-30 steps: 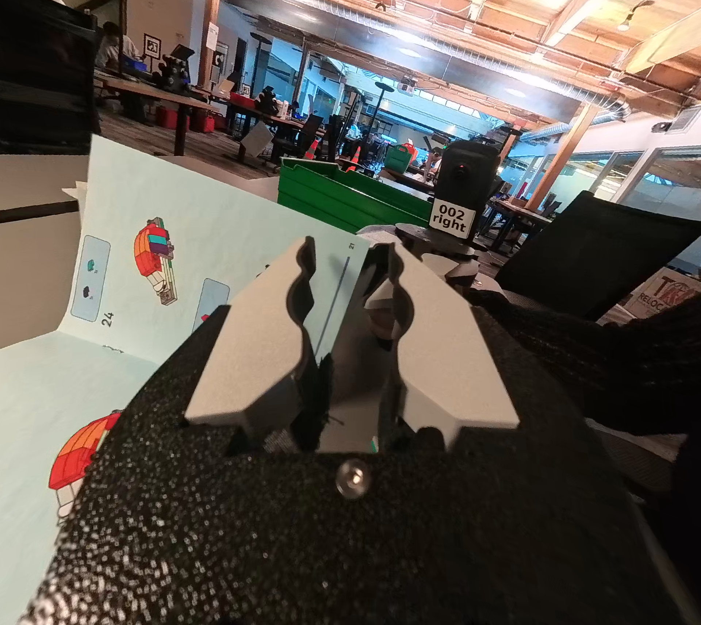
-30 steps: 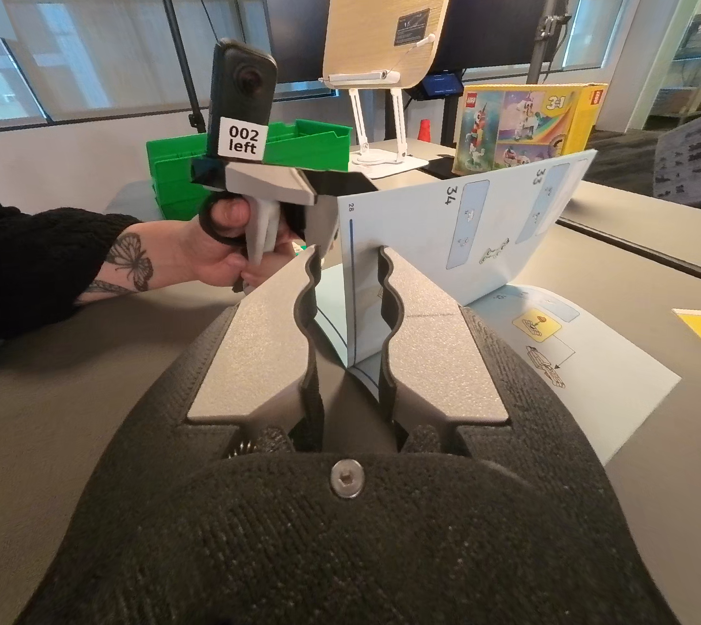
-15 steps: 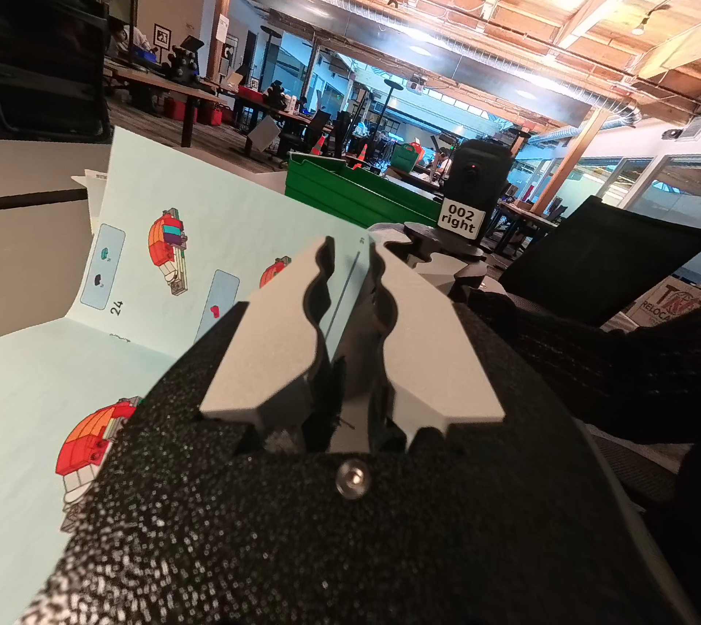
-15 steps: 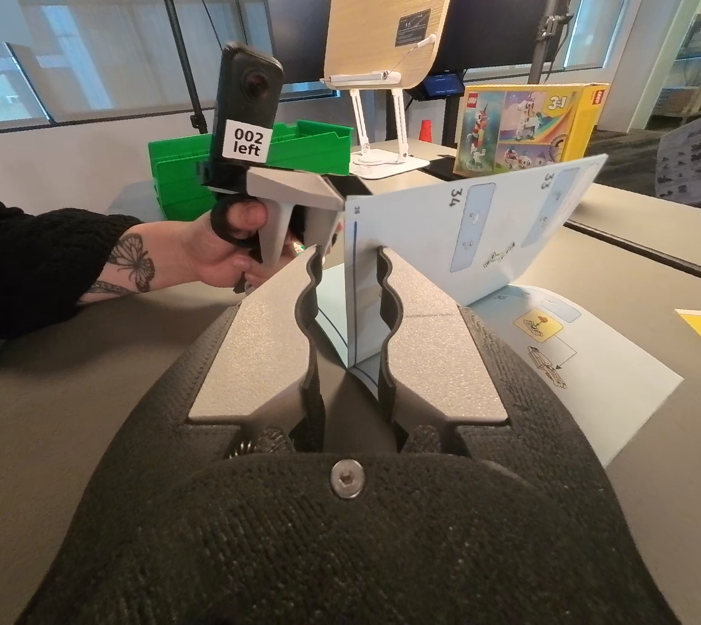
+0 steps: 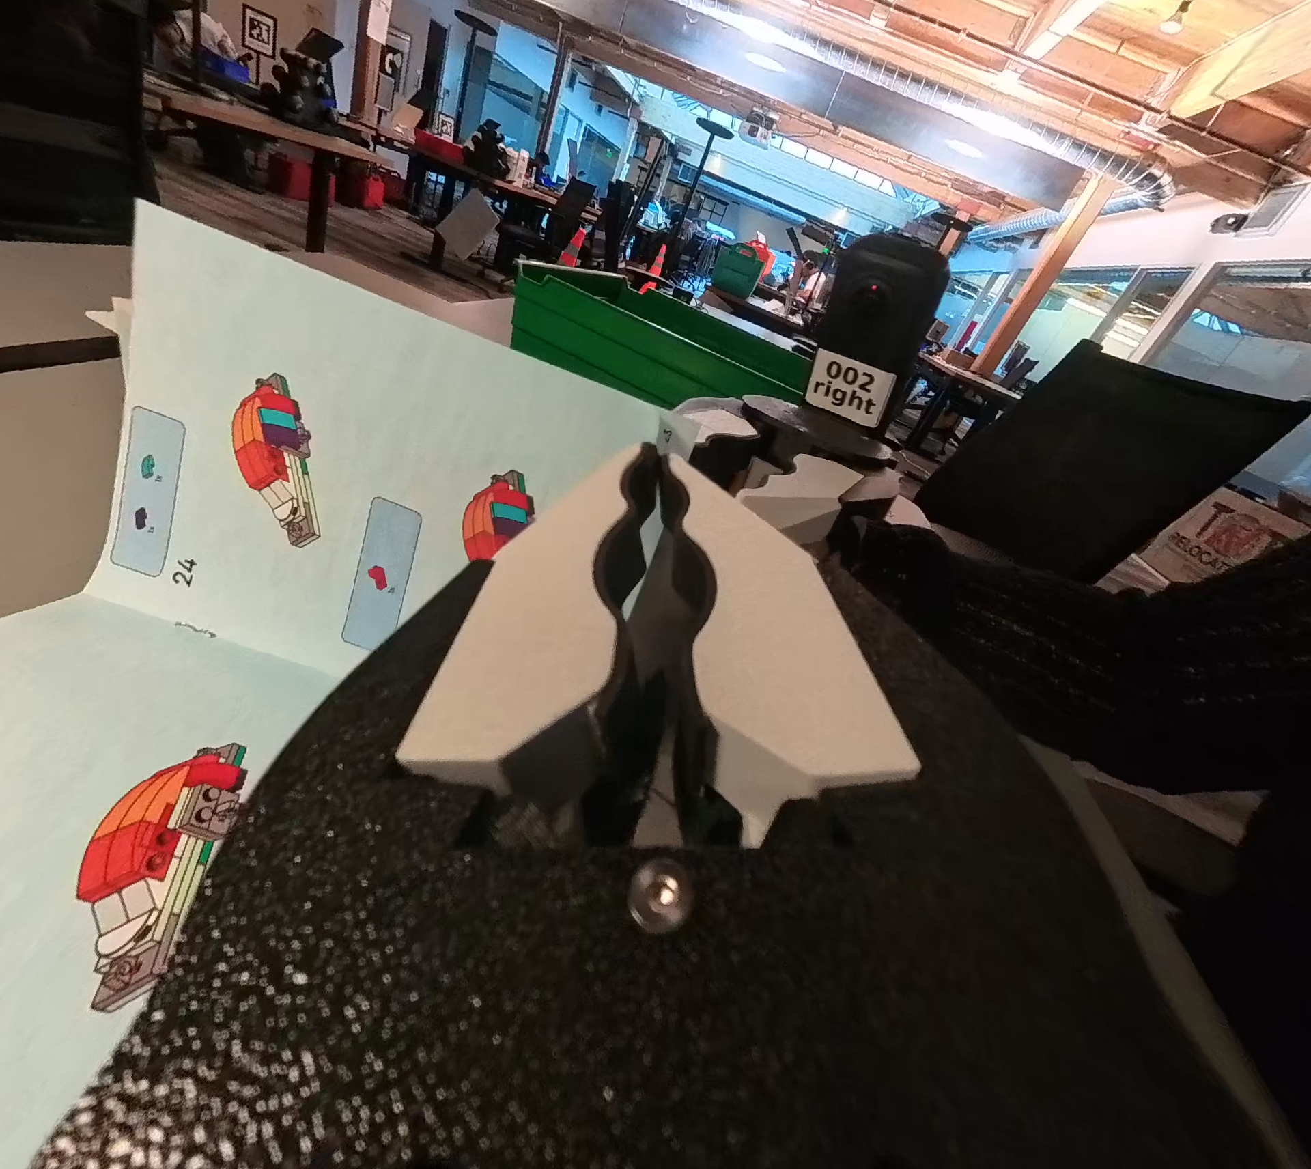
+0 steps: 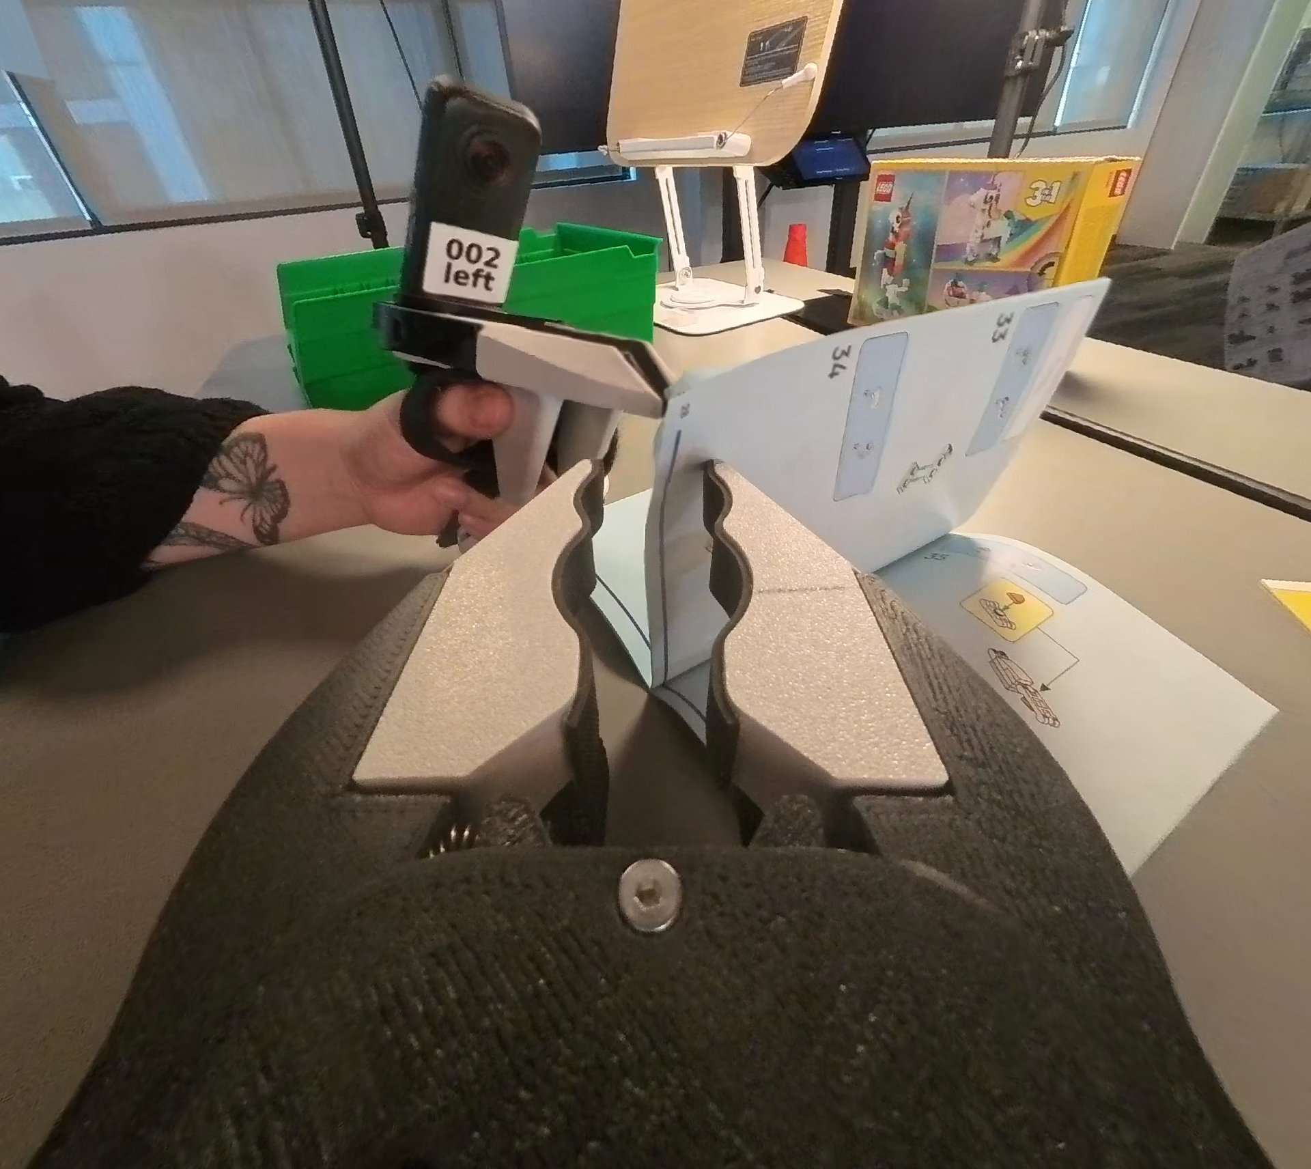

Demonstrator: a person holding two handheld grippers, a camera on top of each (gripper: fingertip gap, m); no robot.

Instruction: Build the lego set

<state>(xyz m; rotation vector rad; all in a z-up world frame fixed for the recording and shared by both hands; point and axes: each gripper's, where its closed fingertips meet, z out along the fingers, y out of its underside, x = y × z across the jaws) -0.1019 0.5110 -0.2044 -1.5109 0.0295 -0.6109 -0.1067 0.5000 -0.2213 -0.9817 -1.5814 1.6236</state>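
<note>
Pages of the pale-blue instruction booklet (image 6: 922, 425) stand upright from the grey table (image 6: 213, 674), long edge running away toward the yellow lego box (image 6: 979, 234), while the rest of the booklet lies flat and open beneath. The left gripper (image 6: 663, 401) has its jaws pinched shut on the top corner of the raised sheet. The right gripper (image 6: 649, 482) has its jaws apart, straddling the sheet's near edge without clamping it. In the left wrist view the left gripper (image 5: 656, 461) shows closed fingertips with paper between them and coloured build drawings beside. A green bin (image 6: 582, 283) and a wooden-backed stand (image 6: 723, 35) sit farther back; windows and a dark screen lie behind. Both grippers' cameras carry white printed labels, and the pages bear step numbers.
</note>
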